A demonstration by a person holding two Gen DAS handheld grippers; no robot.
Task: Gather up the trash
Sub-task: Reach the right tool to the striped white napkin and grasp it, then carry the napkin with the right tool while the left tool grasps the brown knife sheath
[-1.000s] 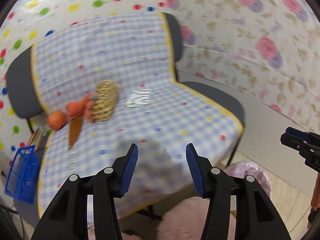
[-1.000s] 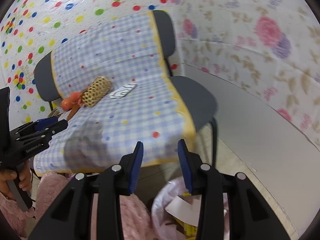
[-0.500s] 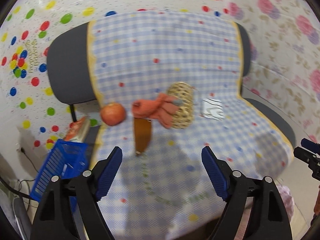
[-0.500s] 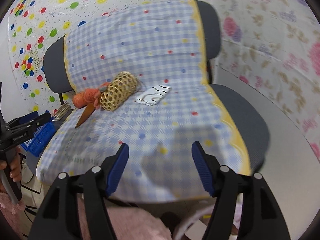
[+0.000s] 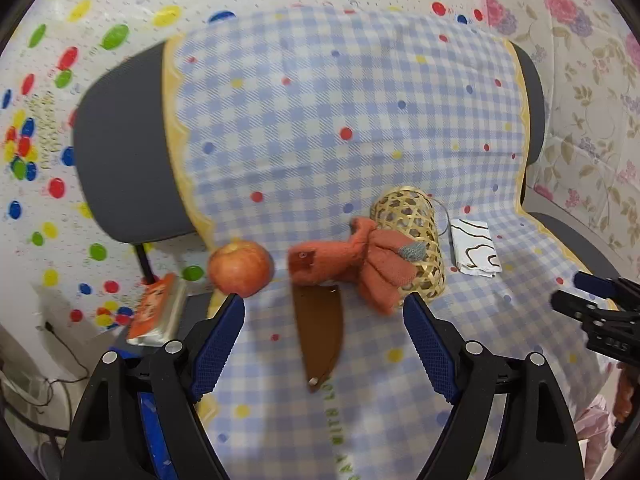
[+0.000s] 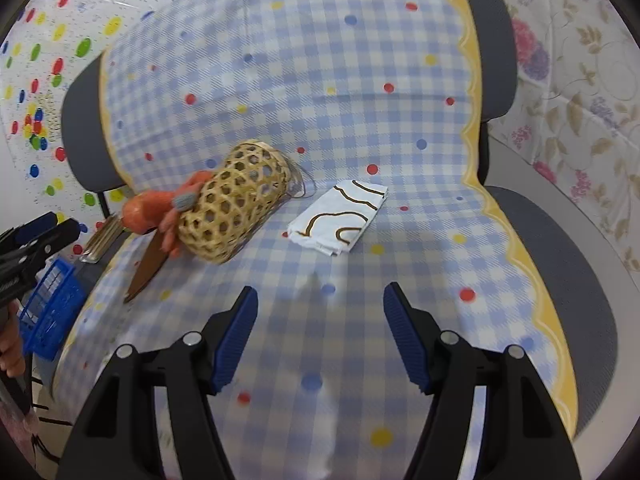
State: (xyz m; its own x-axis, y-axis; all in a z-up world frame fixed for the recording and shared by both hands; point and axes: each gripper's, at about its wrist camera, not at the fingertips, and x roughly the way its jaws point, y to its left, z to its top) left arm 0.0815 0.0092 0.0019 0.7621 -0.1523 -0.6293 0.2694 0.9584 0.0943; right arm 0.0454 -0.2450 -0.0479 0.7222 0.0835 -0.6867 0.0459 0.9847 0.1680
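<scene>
The folded paper napkin [image 6: 339, 218], white with brown lines, lies flat on the checked cloth [image 6: 304, 80] covering the chair [image 6: 560, 248] seat, just right of a woven basket [image 6: 234, 208] on its side. An orange glove [image 5: 360, 264] touches the basket; a brown knife-shaped piece [image 5: 318, 332], slightly blurred, lies under the glove, with an apple [image 5: 241, 267] to its left. Left tongs [image 5: 324, 344] and right tongs [image 6: 320, 336] both stand wide, gripping nothing, above the cloth.
</scene>
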